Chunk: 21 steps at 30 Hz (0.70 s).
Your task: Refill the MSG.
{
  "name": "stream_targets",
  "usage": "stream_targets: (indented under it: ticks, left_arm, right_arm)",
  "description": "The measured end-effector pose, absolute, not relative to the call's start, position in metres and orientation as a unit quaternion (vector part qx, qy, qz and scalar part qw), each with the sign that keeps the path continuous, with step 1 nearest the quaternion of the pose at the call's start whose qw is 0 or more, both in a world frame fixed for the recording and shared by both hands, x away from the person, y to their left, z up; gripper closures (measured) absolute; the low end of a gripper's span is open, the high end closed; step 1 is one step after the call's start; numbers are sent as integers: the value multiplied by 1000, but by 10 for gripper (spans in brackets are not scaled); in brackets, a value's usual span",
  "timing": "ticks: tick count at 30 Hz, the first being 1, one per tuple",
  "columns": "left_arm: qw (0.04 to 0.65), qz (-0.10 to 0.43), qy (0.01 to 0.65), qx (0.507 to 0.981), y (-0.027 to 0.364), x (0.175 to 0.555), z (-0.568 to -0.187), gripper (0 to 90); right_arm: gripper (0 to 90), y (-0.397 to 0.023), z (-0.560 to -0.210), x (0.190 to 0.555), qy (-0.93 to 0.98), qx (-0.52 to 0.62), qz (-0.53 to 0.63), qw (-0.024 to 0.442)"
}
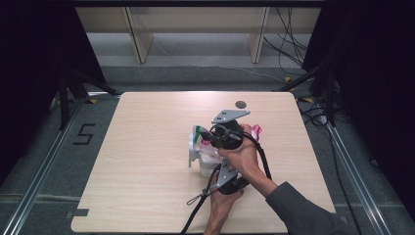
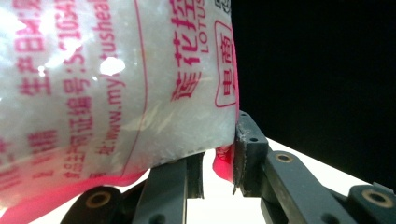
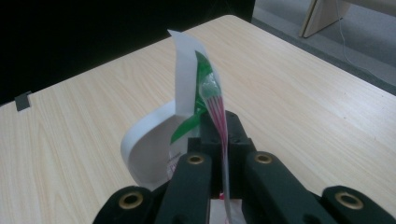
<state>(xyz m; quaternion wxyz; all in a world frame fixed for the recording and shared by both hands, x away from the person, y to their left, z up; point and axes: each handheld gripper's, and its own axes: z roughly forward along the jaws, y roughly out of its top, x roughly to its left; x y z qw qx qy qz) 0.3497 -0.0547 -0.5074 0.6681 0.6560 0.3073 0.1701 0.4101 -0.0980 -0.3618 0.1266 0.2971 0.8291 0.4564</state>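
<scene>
The right gripper (image 3: 224, 135) has its two black jaws squeezed tight on the thin flat top edge of a bag (image 3: 212, 100). That edge stands up between the jaws like a pink and green ribbon, and it runs up and away from them. Just past it is a white curved holder (image 3: 149, 140) sitting on the table (image 3: 303, 102).

The left gripper (image 2: 218, 154) holds the bag (image 2: 116, 84) too. Its jaws pinch the pink bottom corner, and the fat part of the bag bulges up and to the left of them.

From high up, the bag (image 1: 208, 147) is near the middle of the table (image 1: 147, 171). The right gripper (image 1: 215, 134) is at the far end and the left gripper (image 1: 220, 171) is at the near end, so the bag's long way runs between them. I think they may pull it apart or open it.

The left gripper view lets you see red writing and white grains inside. The right gripper view lets you see the thin seal and the holder.
</scene>
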Motion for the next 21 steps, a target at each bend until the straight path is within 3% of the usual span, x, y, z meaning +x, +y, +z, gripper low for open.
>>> stream_targets:
  ticks: [8, 9, 11, 13, 14, 19, 21]
  left_arm:
    - [675, 166, 303, 652, -56, 350, -506, 756]
    - [706, 144, 312, 619, -63, 349, -506, 756]
    - [711, 142, 314, 614, -64, 349, -506, 755]
    - [703, 147, 316, 620, -63, 348, -506, 756]
    - [654, 177, 294, 674, -52, 350, -506, 756]
    - [666, 172, 290, 665, -54, 351, -507, 756]
    - [667, 172, 290, 665, -54, 351, -507, 755]
  right_arm:
    - [900, -98, -360, 411, 832, 283, 455, 139]
    - [900, -99, -360, 411, 837, 282, 449, 135]
    - [900, -97, -363, 411, 838, 275, 449, 144]
    - [900, -98, -362, 411, 837, 279, 450, 135]
    - [900, -99, -360, 410, 834, 291, 450, 128]
    - [900, -99, -362, 412, 839, 274, 448, 142]
    - [900, -99, -362, 411, 836, 289, 448, 128]
